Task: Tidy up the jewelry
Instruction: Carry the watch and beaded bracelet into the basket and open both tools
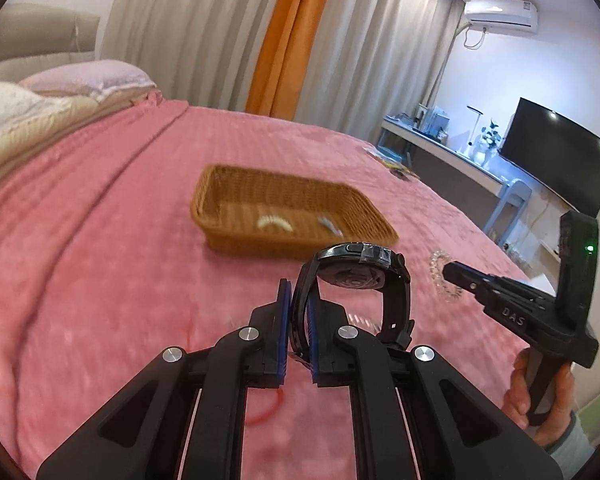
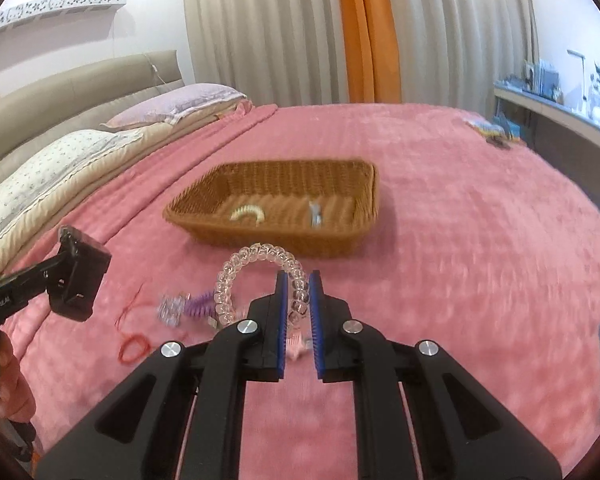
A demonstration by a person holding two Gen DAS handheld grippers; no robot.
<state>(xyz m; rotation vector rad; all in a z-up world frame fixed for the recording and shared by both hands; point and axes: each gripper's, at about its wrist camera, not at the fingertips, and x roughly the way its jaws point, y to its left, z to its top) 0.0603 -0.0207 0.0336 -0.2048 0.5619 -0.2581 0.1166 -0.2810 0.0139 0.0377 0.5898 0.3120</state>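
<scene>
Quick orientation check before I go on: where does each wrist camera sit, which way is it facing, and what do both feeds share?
Left wrist: behind the left gripper, clamped on the black watch, looking across the pink bed to the basket; right gripper and right hand at right.
Right wrist: behind the right gripper, gripping the clear bead bracelet, facing the basket; left gripper at left.
Shared: basket, bed, curtains.

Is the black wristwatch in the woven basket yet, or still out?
Out. The black wristwatch is clamped by its strap in the left gripper, held short of the brown woven basket, which holds only two small pale pieces.
</scene>
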